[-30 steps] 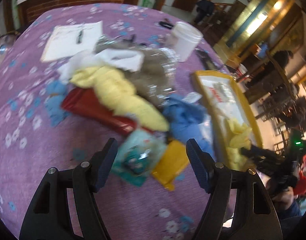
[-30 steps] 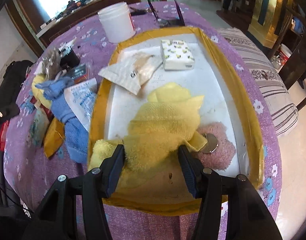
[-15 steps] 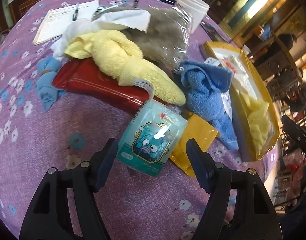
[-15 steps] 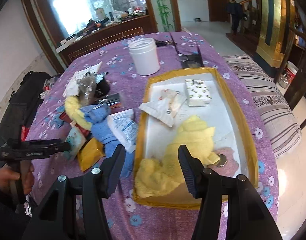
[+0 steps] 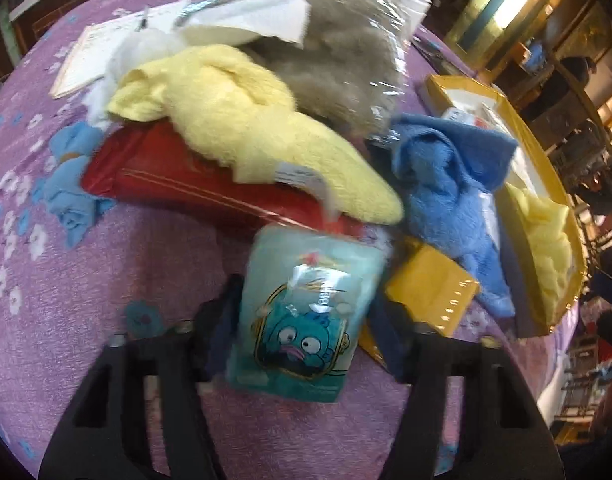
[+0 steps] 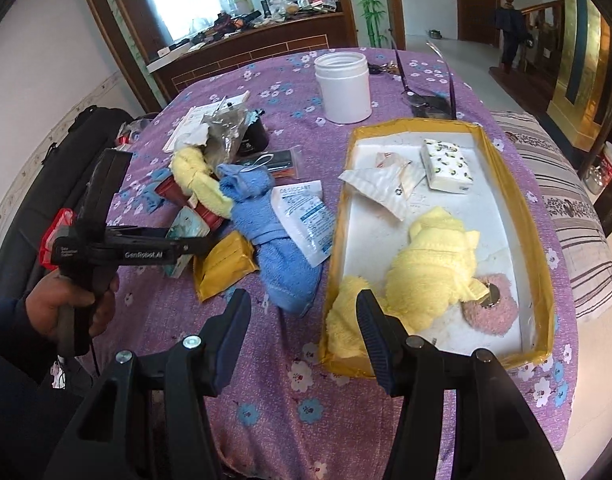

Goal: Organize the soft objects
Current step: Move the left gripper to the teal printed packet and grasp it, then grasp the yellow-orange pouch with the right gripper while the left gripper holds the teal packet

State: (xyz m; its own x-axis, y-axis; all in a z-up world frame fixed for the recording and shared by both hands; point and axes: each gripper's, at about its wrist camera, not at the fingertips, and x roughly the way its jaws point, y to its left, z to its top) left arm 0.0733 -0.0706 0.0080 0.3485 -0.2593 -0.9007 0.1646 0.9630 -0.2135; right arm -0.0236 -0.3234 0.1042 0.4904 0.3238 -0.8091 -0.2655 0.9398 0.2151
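Note:
My left gripper [image 5: 306,320] is open, with its fingers on either side of a teal cartoon-print tissue pack [image 5: 306,316] on the purple tablecloth; it also shows in the right wrist view [image 6: 202,246]. Behind the pack lie a yellow towel [image 5: 242,128], a blue towel [image 5: 449,184] and a red pouch [image 5: 166,176]. My right gripper [image 6: 302,332] is open and empty above the table's near edge, left of the yellow tray [image 6: 541,276]. The tray holds a yellow towel [image 6: 425,272], a pink puff [image 6: 493,312] and a small tissue pack [image 6: 445,164].
A yellow packet [image 6: 222,264], a desiccant sachet [image 6: 306,216] and a bagged grey cloth [image 5: 337,56] lie in the pile. A white jar [image 6: 343,86], papers [image 5: 102,56] and glasses [image 6: 425,96] are at the far side. A striped cushion [image 6: 565,208] is right of the table.
My left gripper has moved forward onto the teal tissue pack, which now sits between its fingers. My right gripper has pulled back and up, away from the tray and the yellow towel.

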